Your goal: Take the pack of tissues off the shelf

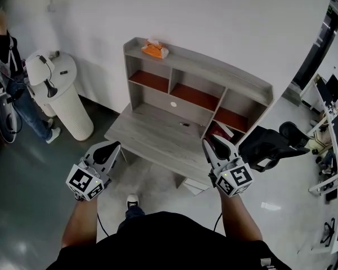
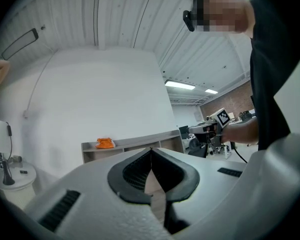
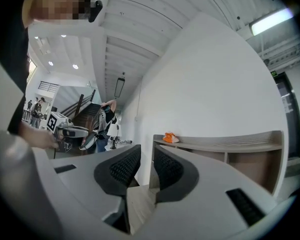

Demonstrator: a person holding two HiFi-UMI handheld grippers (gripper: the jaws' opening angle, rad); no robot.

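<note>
Approach step: the orange tissue pack (image 1: 155, 50) lies on the hutch's top shelf (image 1: 214, 67), at 11 o'clock, well ahead. The left gripper (image 1: 114, 146) is pressed together, the right gripper (image 1: 214, 142) barely spread, both empty. Next, I judge: reach up and open wider.

Bright, ceiling strip lights (image 2: 180, 85), glare on floor (image 1: 270, 206) — fisheye edges vignetted dark

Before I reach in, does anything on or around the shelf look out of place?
Nothing stands out. The orange pack of tissues lies at the left end of the shelf's top board, looking slightly crumpled. One small dark item lies on the desk below; no spill or damage shows.
</note>
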